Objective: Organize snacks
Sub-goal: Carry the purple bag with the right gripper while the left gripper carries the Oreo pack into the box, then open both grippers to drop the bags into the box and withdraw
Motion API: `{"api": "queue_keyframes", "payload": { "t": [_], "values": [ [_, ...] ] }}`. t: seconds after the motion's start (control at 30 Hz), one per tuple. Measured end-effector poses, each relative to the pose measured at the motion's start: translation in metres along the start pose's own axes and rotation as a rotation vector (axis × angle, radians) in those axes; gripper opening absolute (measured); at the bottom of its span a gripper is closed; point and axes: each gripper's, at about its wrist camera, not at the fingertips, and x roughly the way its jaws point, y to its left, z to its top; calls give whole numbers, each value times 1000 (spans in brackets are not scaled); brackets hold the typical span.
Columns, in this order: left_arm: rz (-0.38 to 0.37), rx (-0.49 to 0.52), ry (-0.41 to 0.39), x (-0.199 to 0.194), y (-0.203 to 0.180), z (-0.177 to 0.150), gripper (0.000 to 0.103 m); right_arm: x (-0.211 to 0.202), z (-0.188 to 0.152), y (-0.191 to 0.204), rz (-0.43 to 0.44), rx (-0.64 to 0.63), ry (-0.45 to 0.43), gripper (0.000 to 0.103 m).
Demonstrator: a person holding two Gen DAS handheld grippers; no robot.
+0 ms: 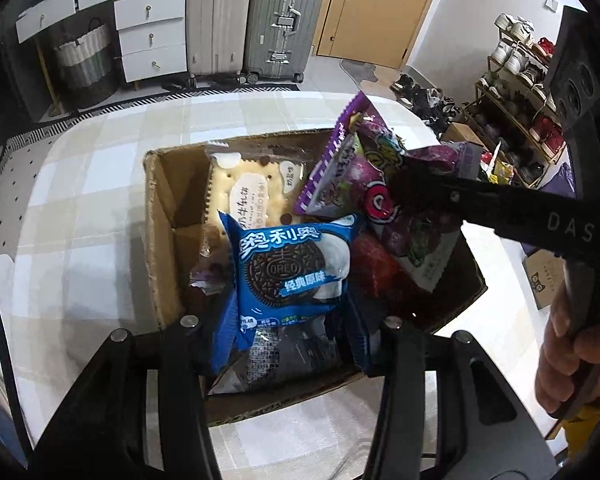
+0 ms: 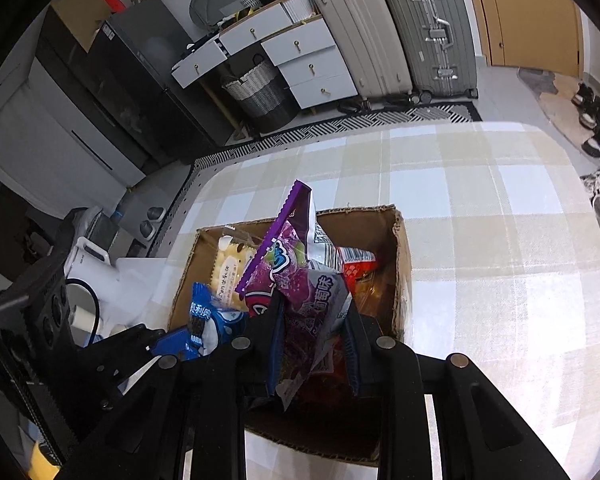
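A brown cardboard box (image 1: 156, 216) sits on the checked tablecloth; it also shows in the right wrist view (image 2: 404, 264). My left gripper (image 1: 288, 336) is shut on a blue Oreo packet (image 1: 292, 268), held over the box's near side. My right gripper (image 2: 312, 328) is shut on a purple grape-flavour packet (image 2: 300, 280), held over the box. That packet (image 1: 380, 188) and the right gripper's finger (image 1: 480, 200) show in the left wrist view. A cream cracker packet (image 1: 248, 192) and a red packet (image 2: 356, 260) lie in the box.
The table (image 2: 480, 220) has a beige and white checked cloth. Two suitcases (image 1: 256, 20) and a white drawer unit (image 1: 148, 36) stand against the far wall. A shoe rack (image 1: 520, 92) stands at the right. A white kettle (image 2: 84, 264) sits left of the box.
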Motion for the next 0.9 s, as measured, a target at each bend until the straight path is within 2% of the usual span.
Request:
{"api": "queue_keyframes", "payload": {
  "t": [0.17,0.27,0.57,0.7,0.9],
  "values": [
    [33,15,-6,-7,0,3,47,-3,3,-5,26,45,36,25],
    [27,10,-5,-11,2,4,48,-4,3,-7,30,53,50,25],
    [36,13,-11,-18,4,3,48,-11,-2,5,1,-31,58,29],
    [39,16,-13,-18,2,3,48,-16,-5,12,-29,-84,39,34],
    [40,19,-13,-21,0,2,48,-21,-9,20,-69,-150,18,36]
  ]
}}
